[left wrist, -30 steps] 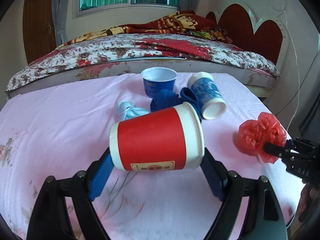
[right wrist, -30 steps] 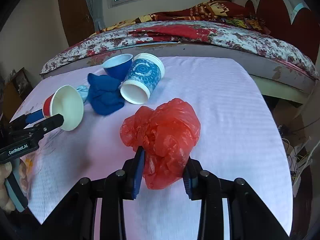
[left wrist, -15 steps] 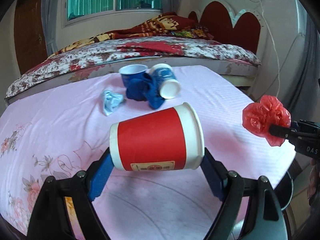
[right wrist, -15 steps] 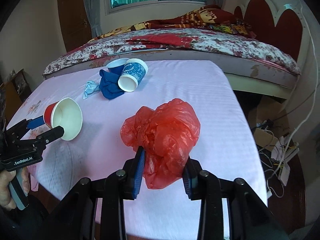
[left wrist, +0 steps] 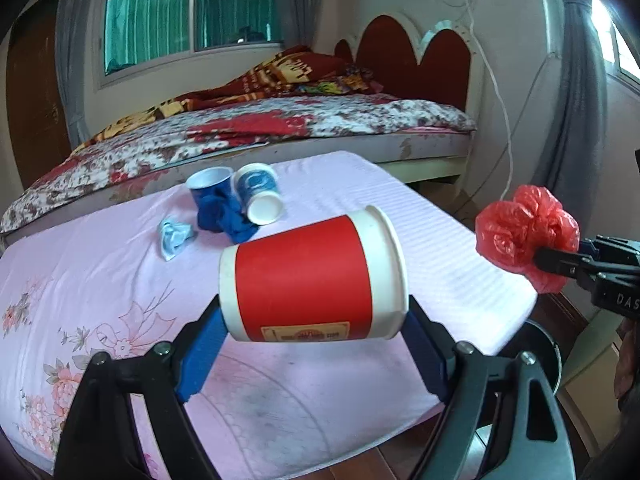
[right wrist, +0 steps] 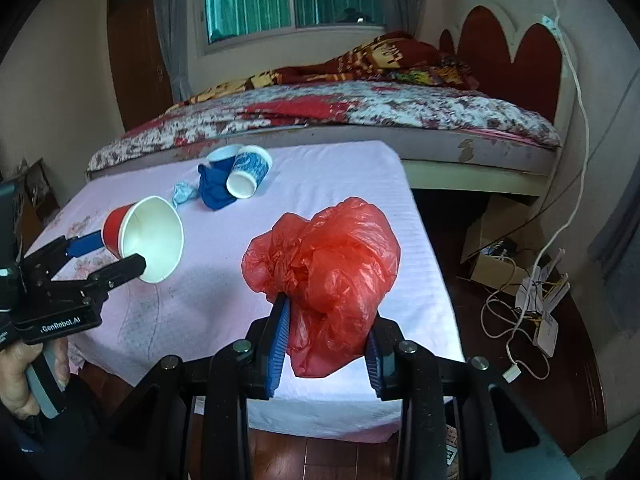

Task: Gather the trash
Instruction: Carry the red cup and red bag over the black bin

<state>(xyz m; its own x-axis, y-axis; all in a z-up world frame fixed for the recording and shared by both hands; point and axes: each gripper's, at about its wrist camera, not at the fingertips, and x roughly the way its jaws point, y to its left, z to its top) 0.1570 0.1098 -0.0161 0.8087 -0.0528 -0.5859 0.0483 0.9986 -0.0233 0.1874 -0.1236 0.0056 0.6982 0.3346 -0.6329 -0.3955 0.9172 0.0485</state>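
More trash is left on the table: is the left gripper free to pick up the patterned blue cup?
Probably not yet. The left gripper is shut on the red cup, so its jaws are full; the patterned blue cup lies far back.

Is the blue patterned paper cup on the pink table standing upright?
No, the blue patterned paper cup lies on its side, its open white mouth facing the camera.

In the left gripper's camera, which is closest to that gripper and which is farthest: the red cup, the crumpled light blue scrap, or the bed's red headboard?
1. Red cup: clamped in the left gripper.
2. Light blue scrap: lying on the pink sheet, ahead and left.
3. Red headboard: against the far wall, behind the bed.
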